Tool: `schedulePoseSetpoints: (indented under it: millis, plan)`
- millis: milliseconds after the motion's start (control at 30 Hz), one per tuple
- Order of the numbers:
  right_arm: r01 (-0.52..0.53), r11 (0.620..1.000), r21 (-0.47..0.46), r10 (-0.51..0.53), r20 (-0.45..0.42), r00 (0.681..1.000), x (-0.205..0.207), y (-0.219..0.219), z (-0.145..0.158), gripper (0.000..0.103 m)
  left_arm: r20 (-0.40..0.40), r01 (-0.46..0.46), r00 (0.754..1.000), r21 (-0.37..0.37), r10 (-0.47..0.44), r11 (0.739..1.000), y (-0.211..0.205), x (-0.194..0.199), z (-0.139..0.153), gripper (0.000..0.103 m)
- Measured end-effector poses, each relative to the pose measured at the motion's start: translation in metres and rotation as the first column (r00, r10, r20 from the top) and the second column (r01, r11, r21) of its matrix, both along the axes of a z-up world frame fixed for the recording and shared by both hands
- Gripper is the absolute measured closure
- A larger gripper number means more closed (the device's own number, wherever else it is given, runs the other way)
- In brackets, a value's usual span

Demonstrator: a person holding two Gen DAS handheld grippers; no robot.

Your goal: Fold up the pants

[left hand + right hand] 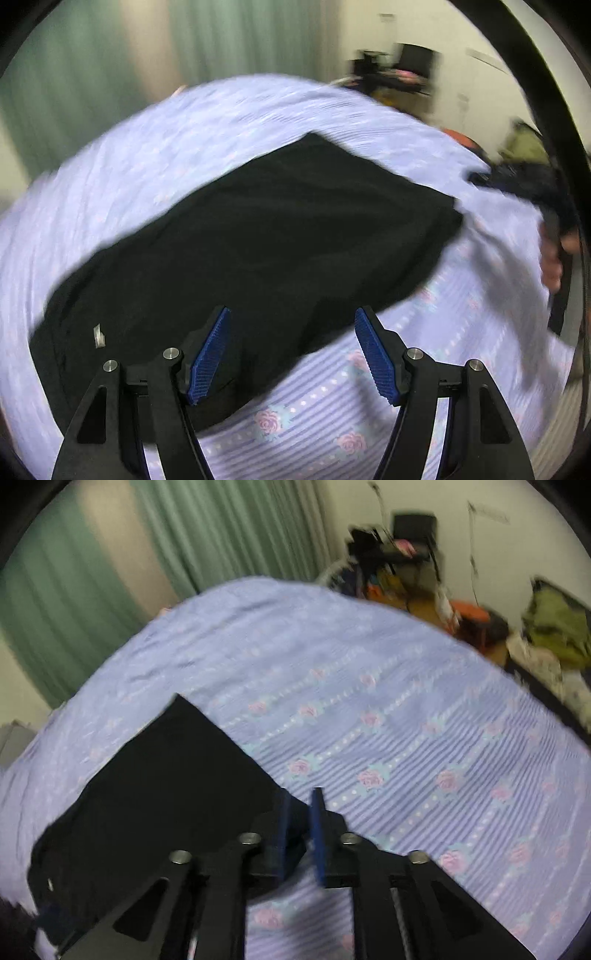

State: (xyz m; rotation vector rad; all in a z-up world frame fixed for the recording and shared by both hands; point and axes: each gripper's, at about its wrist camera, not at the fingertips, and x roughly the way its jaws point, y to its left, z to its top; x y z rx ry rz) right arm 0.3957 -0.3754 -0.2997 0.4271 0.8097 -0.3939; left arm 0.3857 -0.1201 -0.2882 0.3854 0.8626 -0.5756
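The black pants (258,236) lie folded on a lilac bedsheet with pink roses (332,424). A small white tag (99,335) shows on their near left part. My left gripper (291,325) is open and empty, its blue pads (210,354) hovering over the pants' near edge. In the right wrist view the pants (155,794) lie to the left. My right gripper (301,812) stands at their right corner with the jaws a narrow gap apart, and a bit of black cloth seems to sit between them. The right gripper and the hand holding it show at the right edge of the left wrist view (550,236).
The bed (406,709) fills most of both views. Green curtains (221,535) hang behind it. Cluttered furniture (399,554) and a pile of olive cloth (554,627) stand beyond the far right of the bed. Both views are motion-blurred.
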Motion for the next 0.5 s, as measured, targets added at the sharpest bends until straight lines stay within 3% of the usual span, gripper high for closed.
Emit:
schedulePoseSetpoints:
  millis: [33,100,133,200,300,367,500]
  plan:
    - [-0.028,1.0,0.008,0.028,0.01,1.0,-0.01,0.008,0.004,0.064,0.036,0.055,0.998,0.037,-0.056,0.998,-0.006,-0.007,-0.001,0.034]
    - [-0.104,0.993,0.047,0.104,-0.003,0.995,-0.027,0.028,0.004,0.064,0.084,0.17,0.98,0.139,-0.182,0.976,-0.02,-0.017,-0.012,0.036]
    - [-0.131,0.99,0.06,0.132,-0.013,0.991,-0.033,0.037,0.002,0.064,0.093,0.225,0.965,0.18,-0.244,0.958,-0.026,-0.021,-0.019,0.043]
    - [-0.181,0.978,0.099,0.185,-0.034,0.982,-0.047,0.055,-0.003,0.064,0.097,0.281,0.946,0.23,-0.309,0.932,-0.032,-0.019,-0.032,0.051]
    - [-0.24,0.954,0.181,0.251,-0.039,0.967,-0.065,0.079,-0.015,0.064,0.056,0.315,0.939,0.245,-0.338,0.917,-0.038,-0.002,-0.048,0.061]
    - [-0.275,0.934,0.226,0.295,-0.057,0.954,-0.067,0.09,-0.026,0.064,0.008,0.322,0.943,0.233,-0.333,0.918,-0.04,0.012,-0.054,0.088]
    - [-0.346,0.899,0.27,0.371,-0.046,0.927,-0.065,0.108,-0.037,0.064,-0.155,0.25,0.957,0.019,-0.244,0.968,-0.03,0.058,-0.035,0.094]
